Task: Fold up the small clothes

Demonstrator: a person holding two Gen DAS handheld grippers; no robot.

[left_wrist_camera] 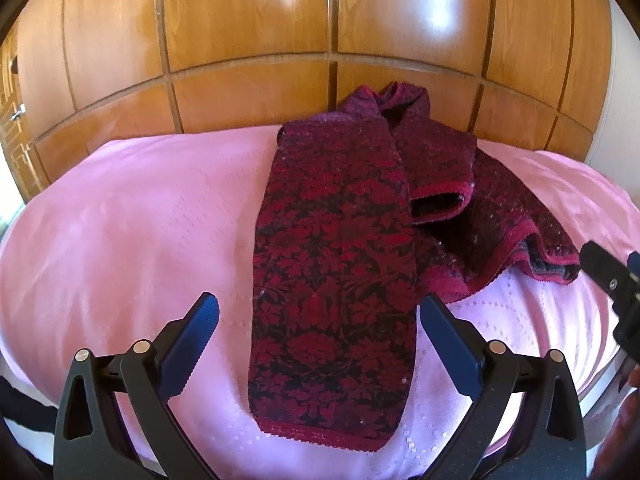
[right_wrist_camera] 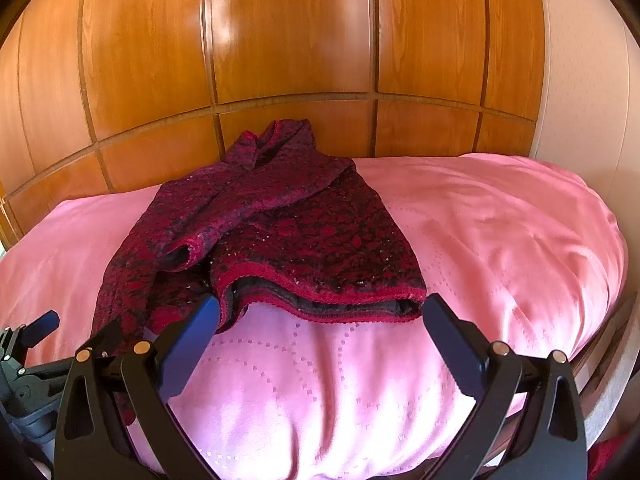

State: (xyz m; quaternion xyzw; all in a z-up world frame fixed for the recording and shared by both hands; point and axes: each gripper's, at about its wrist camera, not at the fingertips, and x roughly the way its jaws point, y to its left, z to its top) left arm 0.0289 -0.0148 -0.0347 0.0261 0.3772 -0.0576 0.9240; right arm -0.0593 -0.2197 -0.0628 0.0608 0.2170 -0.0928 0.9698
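A dark red and black patterned knit sweater point(left_wrist_camera: 332, 264) lies on a pink bedspread point(left_wrist_camera: 132, 220). Its left side is folded inward into a long flat panel; a sleeve cuff point(left_wrist_camera: 438, 204) rests on the body. My left gripper point(left_wrist_camera: 318, 312) is open and empty just above the panel's near end. In the right wrist view the sweater point(right_wrist_camera: 280, 236) lies ahead with its red hem point(right_wrist_camera: 332, 300) facing me. My right gripper point(right_wrist_camera: 320, 314) is open and empty, just short of the hem. The right gripper also shows at the left wrist view's right edge point(left_wrist_camera: 612, 280).
A wooden panelled wardrobe point(left_wrist_camera: 248, 40) stands behind the bed. The pink bedspread point(right_wrist_camera: 500, 232) spreads to both sides of the sweater. The left gripper's body point(right_wrist_camera: 28, 360) shows at the lower left of the right wrist view.
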